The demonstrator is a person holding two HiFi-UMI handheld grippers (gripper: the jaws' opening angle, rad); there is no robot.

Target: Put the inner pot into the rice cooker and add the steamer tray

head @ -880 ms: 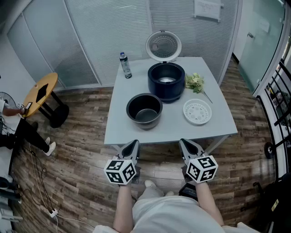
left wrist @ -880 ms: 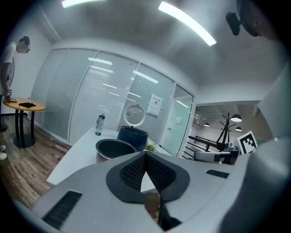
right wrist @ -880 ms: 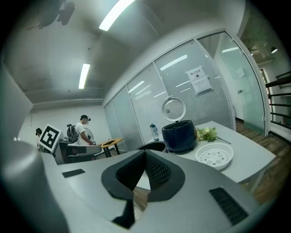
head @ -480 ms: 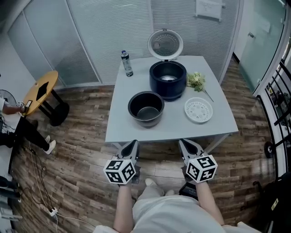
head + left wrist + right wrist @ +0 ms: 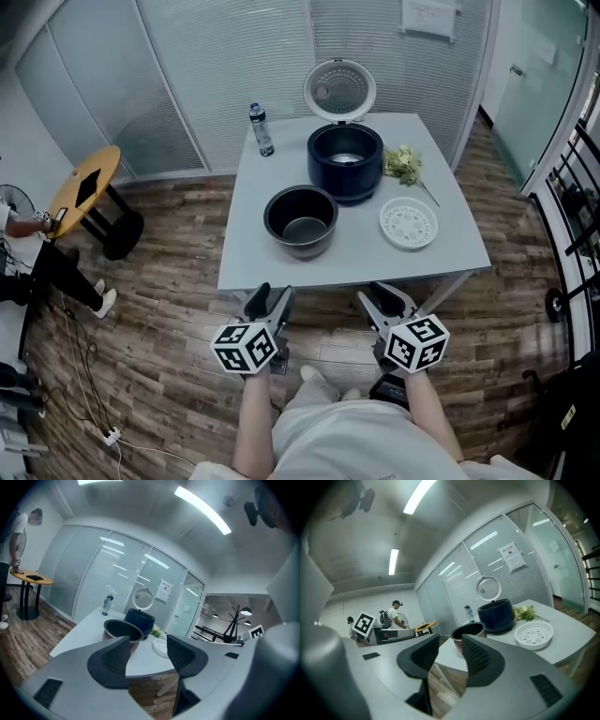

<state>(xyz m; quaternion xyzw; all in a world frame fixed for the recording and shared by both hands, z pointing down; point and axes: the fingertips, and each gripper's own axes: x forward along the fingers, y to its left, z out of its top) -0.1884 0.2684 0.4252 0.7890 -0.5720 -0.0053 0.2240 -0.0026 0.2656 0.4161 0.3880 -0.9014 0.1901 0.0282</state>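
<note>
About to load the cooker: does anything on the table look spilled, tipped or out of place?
Nothing stands out: cooker open, pot, tray and bottle upright on the table, no spill. Loose greens lie beside the cooker.

inner pot (image 5: 300,221) sits on table (image 5: 248,225) near open rice cooker (image 5: 345,164).

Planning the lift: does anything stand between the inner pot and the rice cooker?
Nothing visible. The inner pot sits in front of the open rice cooker; the bottle and steamer tray lie off to the sides.

Water bottle (image 5: 260,128) and leafy greens (image 5: 403,165) on white table (image 5: 450,253), yellow round side table (image 5: 84,192) on wooden floor (image 5: 159,319)
</note>
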